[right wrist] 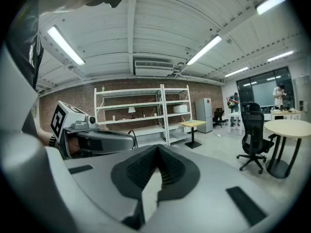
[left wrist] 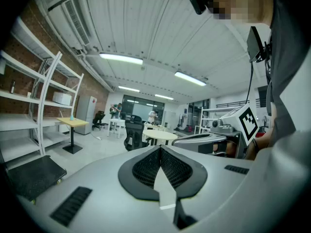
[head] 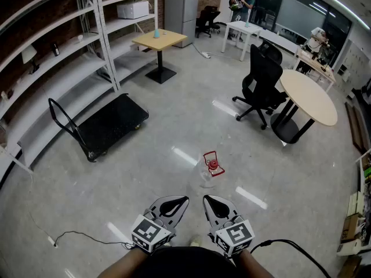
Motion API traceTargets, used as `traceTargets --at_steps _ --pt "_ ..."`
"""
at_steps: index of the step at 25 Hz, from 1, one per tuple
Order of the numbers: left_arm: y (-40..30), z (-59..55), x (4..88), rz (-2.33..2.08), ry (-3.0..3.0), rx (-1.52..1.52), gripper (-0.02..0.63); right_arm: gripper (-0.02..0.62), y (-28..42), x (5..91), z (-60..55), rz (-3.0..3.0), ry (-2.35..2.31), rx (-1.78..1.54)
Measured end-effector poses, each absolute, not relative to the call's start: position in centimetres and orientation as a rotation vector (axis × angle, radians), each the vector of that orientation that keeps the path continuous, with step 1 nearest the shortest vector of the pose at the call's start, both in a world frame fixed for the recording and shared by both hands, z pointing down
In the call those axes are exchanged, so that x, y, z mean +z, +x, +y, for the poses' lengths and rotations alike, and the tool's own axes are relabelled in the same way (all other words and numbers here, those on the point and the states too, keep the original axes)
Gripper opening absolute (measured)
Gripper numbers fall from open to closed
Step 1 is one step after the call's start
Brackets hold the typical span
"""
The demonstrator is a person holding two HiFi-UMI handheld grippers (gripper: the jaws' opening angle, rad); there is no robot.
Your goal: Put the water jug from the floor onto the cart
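Step in hand: the approach, as we judge it. No grasp has begun.

- Far left: white metal shelving (head: 87, 45) along the brick wall.
- The cart (head: 113, 123) stands beside the shelving. It has a flat black deck and a bent black tube handle raised at its near-left end. The deck is bare.
- Left gripper (head: 178, 201): held close to our body, jaws pressed together, nothing between them. Smooth grey shells, with dark ribbed pads meeting in a seam.
- The water jug (head: 210, 168) stands upright on the floor (head: 174, 97), ahead of both grippers and roughly in line between them. It is well apart from the cart, to the cart's right. The body is clear and hard to make out against the glossy grey floor. The red cap and red wire-like handle show plainly.
- Right gripper (head: 210, 201): same posture as the left, jaws together and empty.
- Right: a black office chair (head: 262, 83) and a round pale-topped table (head: 310, 94), both clear of the route.

Next move, in our judgement: step forward, lower one gripper, part its jaws and take the red handle. The clear wall looks slick and wide, so the handle is the better hold.
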State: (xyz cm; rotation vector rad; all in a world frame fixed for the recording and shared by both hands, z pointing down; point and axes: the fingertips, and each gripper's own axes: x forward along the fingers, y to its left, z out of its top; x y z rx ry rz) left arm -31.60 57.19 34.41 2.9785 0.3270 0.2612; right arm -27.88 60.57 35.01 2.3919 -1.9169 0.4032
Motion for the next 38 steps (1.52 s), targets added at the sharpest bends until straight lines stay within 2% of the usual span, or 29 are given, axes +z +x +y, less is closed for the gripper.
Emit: traceTargets --at_steps 21,38 --pt "-29.0 57.8 35.9 0.342 2.947 0.307 0.002 0.000 -26.2 35.3 61.7 -2.000 2.457 0.455" --pt "-18.2 60.2 40.7 0.362 2.894 0.415 0.002 0.002 -18.1 37.4 66.9 -1.963 2.534 0.473"
